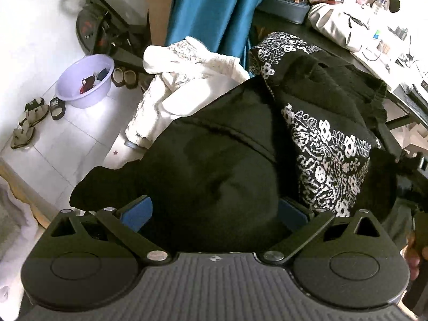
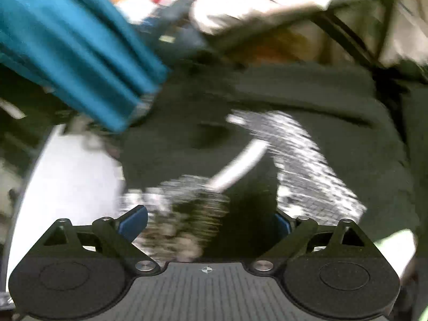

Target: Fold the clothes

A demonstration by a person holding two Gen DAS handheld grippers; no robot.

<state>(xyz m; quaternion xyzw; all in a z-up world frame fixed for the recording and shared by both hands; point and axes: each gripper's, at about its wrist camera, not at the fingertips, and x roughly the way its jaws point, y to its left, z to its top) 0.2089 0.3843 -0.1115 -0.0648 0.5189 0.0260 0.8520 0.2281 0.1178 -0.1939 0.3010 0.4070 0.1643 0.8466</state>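
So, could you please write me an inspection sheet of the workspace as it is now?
Surface: dark table, mostly covered by clothes.
Job's things: black garment; black garment with white pattern; white fleecy garment.
Clutter: papers and small items at the table's far end.
Grippers: left tool fingers wide apart, black cloth between; right tool wide apart, view blurred.
Cables: thin wires among the papers.
Surroundings: teal curtain, lilac basin, sandals, exercise bike.

L gripper: jaws spread wide, black cloth bulging between the blue pads, no clamp seen. R gripper: jaws also wide apart, cloth between; view blurred.
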